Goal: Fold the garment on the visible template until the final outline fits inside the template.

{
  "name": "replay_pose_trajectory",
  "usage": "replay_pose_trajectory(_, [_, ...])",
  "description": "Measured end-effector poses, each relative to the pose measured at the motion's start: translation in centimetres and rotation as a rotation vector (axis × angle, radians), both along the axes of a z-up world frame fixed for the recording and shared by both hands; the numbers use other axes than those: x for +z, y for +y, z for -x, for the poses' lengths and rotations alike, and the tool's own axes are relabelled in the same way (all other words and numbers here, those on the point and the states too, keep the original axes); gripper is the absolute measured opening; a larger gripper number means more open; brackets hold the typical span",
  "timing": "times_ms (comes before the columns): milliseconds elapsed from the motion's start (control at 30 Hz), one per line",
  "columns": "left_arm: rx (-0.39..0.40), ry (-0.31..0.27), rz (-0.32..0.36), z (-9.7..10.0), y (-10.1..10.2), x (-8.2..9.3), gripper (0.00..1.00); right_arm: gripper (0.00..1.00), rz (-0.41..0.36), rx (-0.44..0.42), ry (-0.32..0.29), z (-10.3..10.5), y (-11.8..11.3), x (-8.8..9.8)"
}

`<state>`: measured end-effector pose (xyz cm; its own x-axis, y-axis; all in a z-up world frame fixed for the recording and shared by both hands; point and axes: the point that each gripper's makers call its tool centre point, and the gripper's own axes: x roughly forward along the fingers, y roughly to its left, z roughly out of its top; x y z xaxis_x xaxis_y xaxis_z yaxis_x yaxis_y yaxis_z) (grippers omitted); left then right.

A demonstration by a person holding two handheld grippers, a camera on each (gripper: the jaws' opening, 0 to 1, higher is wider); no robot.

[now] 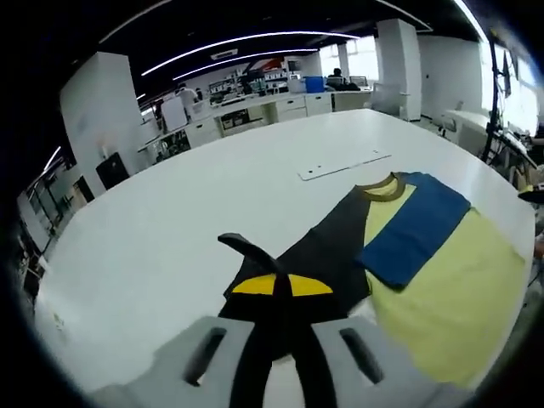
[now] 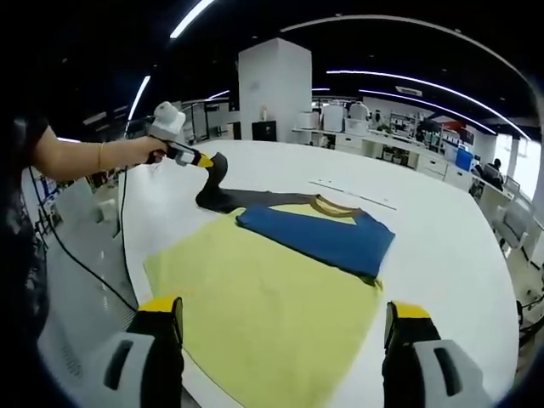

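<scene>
The black sleeve point(image 2: 223, 194) was held pinched in the left gripper point(image 1: 282, 289) (right gripper point(image 2: 280, 327) wide, empty) and should be laid flat across the yellow garment point(image 2: 255, 297).

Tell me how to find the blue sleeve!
Start at the big white table and find the yellow shirt spread flat on it. The blue sleeve is folded across the shirt just below its olive collar. It is the only blue part; the black sleeve on the other side is pinched in the left gripper.
</scene>
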<state>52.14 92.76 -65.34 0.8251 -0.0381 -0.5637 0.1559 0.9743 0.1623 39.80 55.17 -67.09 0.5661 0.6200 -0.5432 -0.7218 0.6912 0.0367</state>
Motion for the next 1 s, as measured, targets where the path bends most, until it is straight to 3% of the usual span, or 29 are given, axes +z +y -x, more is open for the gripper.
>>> replay_pose_trajectory(1000, [-0.177, -0.035, -0.017, -2.9, -7.6, 3.0, 0.00, 1.00, -0.029, 0.009, 0.017, 0.8, 0.1, -0.6])
